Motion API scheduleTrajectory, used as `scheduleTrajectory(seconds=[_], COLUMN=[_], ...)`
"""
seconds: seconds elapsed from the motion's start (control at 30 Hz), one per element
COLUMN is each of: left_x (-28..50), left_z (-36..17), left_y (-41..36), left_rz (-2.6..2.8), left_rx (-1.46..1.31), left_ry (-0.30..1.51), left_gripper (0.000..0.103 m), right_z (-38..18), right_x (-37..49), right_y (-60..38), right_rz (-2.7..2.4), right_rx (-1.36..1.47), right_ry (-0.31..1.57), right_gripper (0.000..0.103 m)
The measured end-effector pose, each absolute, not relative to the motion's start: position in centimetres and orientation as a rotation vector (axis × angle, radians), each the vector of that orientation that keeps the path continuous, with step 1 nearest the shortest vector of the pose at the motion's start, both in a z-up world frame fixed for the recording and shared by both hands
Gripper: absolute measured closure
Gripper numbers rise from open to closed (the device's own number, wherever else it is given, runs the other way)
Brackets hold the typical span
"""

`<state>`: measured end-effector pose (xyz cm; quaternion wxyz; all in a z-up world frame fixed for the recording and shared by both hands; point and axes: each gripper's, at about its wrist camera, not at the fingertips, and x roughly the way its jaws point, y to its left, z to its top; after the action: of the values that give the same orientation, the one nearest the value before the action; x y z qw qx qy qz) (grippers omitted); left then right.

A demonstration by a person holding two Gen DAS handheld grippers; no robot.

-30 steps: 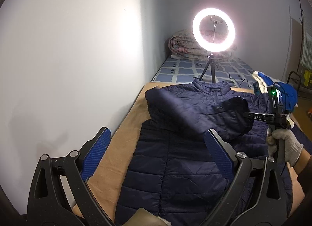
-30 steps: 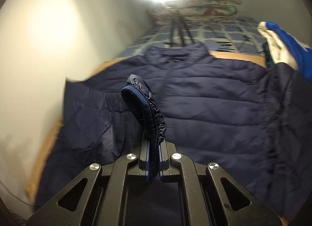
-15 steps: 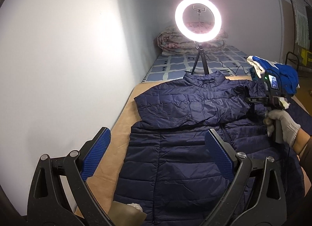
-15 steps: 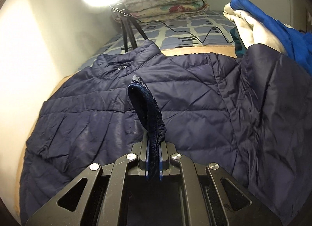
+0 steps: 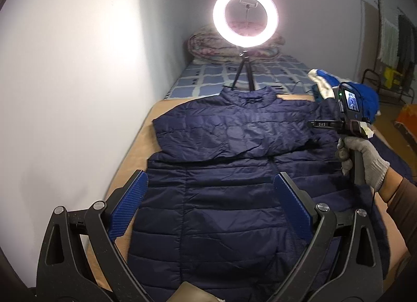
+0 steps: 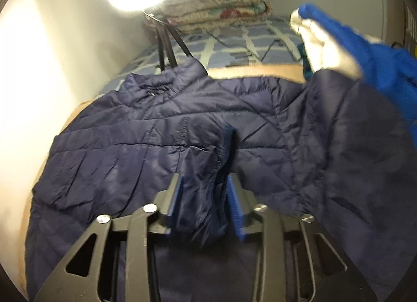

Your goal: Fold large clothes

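Fingers of the left gripper (image 5: 209, 207) are spread wide in the left wrist view, with nothing between them. They hang over the lower middle of the navy puffer jacket (image 5: 221, 197), which lies flat on the bed (image 5: 135, 145) with its collar at the far end, by the ring light (image 5: 245, 17), and its hem near the camera. So the long way of the jacket runs straight away from these fingers. One sleeve (image 5: 234, 132) is folded across the chest, from the left shoulder over to the right side. A gloved hand (image 5: 362, 158) holds the right gripper at the far right end of that sleeve, so the right hand is much nearer to the cuff than the left one is. In the right wrist view, the fingers of the right gripper (image 6: 206, 205) have just been opening, and the sleeve cuff (image 6: 229, 143) sits between them. The pads no longer seem to press on it, though the picture is a bit blurry. The sleeve runs off to the left from these fingers, across the jacket. The other sleeve (image 6: 346, 132) lies to the right of them, close by, going up toward a blue and white garment (image 6: 351, 41). I think that near sleeve is the next thing to fold, and the right hand is the closer one for it.
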<state>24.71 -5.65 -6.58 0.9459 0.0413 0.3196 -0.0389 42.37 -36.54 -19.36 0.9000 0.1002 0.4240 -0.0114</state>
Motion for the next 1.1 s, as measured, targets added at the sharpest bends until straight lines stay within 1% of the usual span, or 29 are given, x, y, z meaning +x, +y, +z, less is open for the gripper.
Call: scheduleTrajectory(seconds=[0.03, 0.2, 0.27, 0.3, 0.33, 0.37, 0.67, 0.77, 0.93, 1.1], left_x=[24.6, 24.0, 23.5, 23.1, 22.7, 22.4, 20.4, 20.0, 19.2, 19.4], left_z=[-6.4, -5.7, -5.4, -5.3, -5.1, -5.1, -4.7, -4.7, -4.7, -4.9], left_y=[-5.7, -6.7, -7.4, -7.8, -8.3, -8.5, -10.2, -10.8, -12.0, -11.8], left_rz=[-0.089, -0.126, -0.141, -0.149, -0.155, -0.159, -0.284, -0.348, -0.333, -0.321], left_rx=[0.073, 0.062, 0.075, 0.086, 0.098, 0.105, 0.061, 0.045, 0.083, 0.083], left_ry=[0.649, 0.644, 0.632, 0.624, 0.615, 0.609, 0.648, 0.666, 0.646, 0.656], left_gripper=[0.004, 0.004, 0.004, 0.004, 0.004, 0.004, 0.004, 0.004, 0.004, 0.004], right_z=[-18.5, -15.3, -14.0, -13.6, -13.1, -12.8, -14.3, -15.6, -17.6, -19.4], right_x=[41.3, 36.4, 33.0, 31.9, 29.7, 27.9, 15.1, 11.3, 7.5, 5.8], right_y=[-36.6, -37.2, -38.0, -38.3, -39.1, -39.8, -48.7, -51.9, -56.2, -59.8], right_rz=[-0.032, -0.033, -0.057, -0.062, -0.078, -0.103, -0.346, -0.413, -0.522, -0.582], right_rx=[0.191, 0.184, 0.187, 0.195, 0.211, 0.226, 0.453, 0.587, 0.765, 0.940], right_ry=[0.871, 0.864, 0.845, 0.833, 0.809, 0.792, 0.856, 0.851, 0.815, 0.744], right_gripper=[0.063, 0.059, 0.051, 0.045, 0.042, 0.041, 0.040, 0.040, 0.040, 0.040])
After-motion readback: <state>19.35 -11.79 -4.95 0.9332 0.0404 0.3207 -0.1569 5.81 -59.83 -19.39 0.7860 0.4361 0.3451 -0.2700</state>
